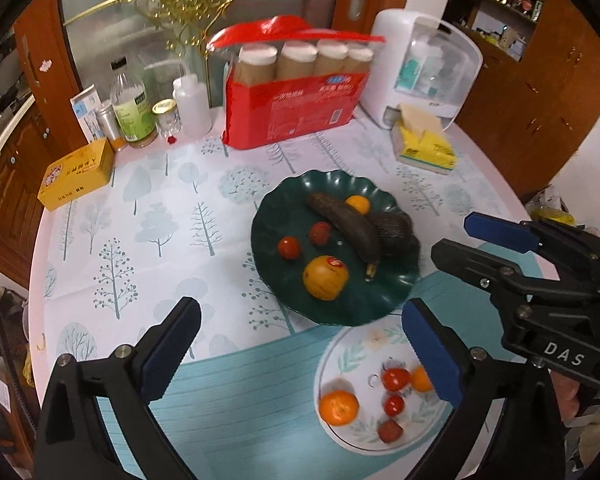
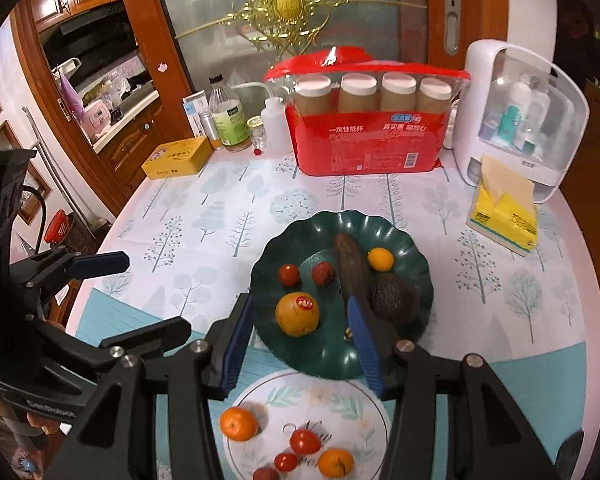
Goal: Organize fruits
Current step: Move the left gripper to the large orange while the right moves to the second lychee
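Glossy green plastic plate (image 1: pixel 396 280); smooth printed tablecloth (image 1: pixel 148 216).

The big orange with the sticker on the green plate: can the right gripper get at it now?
Probably yes. The right gripper is open and empty, and the orange lies just ahead of it at the near side of the green plate, with nothing on top.

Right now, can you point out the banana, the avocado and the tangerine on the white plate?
banana (image 1: pixel 348 226), left wrist view, middle of its dark peel.
avocado (image 2: pixel 392 296), right wrist view, centre of its rough skin.
tangerine (image 1: pixel 338 407), left wrist view, centre of the fruit, left side of the white plate (image 1: pixel 340 350).
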The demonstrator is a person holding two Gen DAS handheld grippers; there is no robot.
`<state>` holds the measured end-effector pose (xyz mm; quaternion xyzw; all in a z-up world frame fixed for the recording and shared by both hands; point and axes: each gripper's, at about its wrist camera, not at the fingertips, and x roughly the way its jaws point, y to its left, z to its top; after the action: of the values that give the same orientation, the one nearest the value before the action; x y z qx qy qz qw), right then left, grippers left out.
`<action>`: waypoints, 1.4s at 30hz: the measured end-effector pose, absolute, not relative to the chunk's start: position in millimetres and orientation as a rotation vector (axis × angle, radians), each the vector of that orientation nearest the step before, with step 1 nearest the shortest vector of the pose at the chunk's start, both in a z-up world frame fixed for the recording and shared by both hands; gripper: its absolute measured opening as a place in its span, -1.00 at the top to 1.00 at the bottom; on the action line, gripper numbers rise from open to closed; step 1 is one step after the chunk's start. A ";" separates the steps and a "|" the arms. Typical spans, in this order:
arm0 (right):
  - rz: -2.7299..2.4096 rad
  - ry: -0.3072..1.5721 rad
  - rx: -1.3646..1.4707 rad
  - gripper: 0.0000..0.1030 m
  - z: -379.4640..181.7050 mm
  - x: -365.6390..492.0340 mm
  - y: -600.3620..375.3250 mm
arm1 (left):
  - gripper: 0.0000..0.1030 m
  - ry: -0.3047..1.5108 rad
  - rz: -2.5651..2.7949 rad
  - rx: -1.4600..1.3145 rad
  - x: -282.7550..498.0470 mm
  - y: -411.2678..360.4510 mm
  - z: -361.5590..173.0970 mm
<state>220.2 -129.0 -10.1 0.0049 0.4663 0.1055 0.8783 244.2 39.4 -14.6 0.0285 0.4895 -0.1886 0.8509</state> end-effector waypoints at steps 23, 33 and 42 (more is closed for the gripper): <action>0.126 0.971 0.132 0.04 -28.5 105.5 -154.4 | -0.97 0.990 -0.442 0.026 161.6 34.5 -35.8; 0.090 1.050 0.183 0.04 -80.4 77.1 -159.7 | -0.97 1.069 -0.410 0.110 145.1 25.8 -89.7; 0.123 1.126 0.196 0.04 -134.8 61.4 -142.7 | -0.97 1.185 -0.423 0.152 147.4 23.9 -136.5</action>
<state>61.4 -142.7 -134.8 0.0927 0.5327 0.0582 0.8392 147.4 23.9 -136.5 0.0709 0.5537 -0.1974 0.8058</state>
